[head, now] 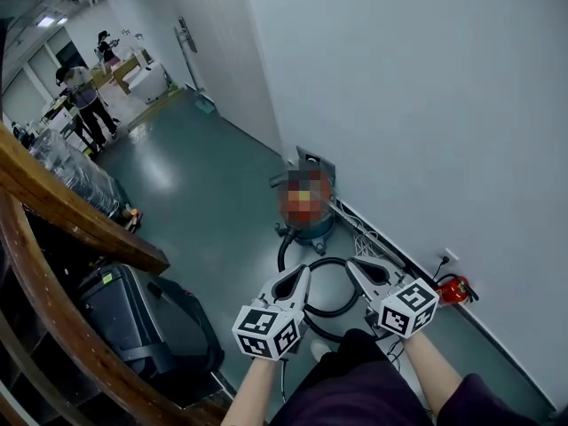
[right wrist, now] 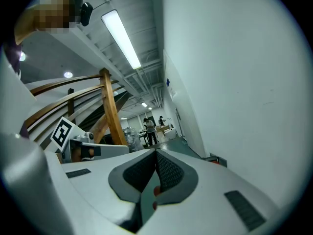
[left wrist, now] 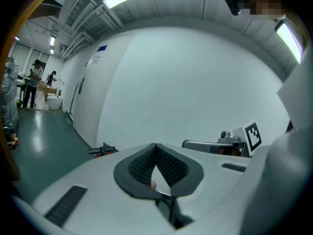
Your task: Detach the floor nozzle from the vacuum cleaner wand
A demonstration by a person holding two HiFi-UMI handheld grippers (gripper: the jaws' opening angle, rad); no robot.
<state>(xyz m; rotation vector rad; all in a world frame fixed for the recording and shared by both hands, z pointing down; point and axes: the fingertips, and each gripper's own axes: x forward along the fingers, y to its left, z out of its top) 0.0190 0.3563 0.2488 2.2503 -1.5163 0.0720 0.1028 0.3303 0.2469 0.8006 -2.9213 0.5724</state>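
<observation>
Near 1 vacuum (head: 312, 231): left gripper (head: 303, 273) & right gripper (head: 352, 264), both closed.

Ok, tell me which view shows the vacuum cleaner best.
The head view: the vacuum cleaner stands by the wall with its black hose looped on the floor, partly under a blur patch. Both gripper views show only a small red sliver past their jaws, too little to identify.

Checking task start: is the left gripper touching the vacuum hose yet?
Apart. Left gripper view shows the left gripper shut, empty, facing bare wall; head view shows the hose on the floor beneath.
</observation>
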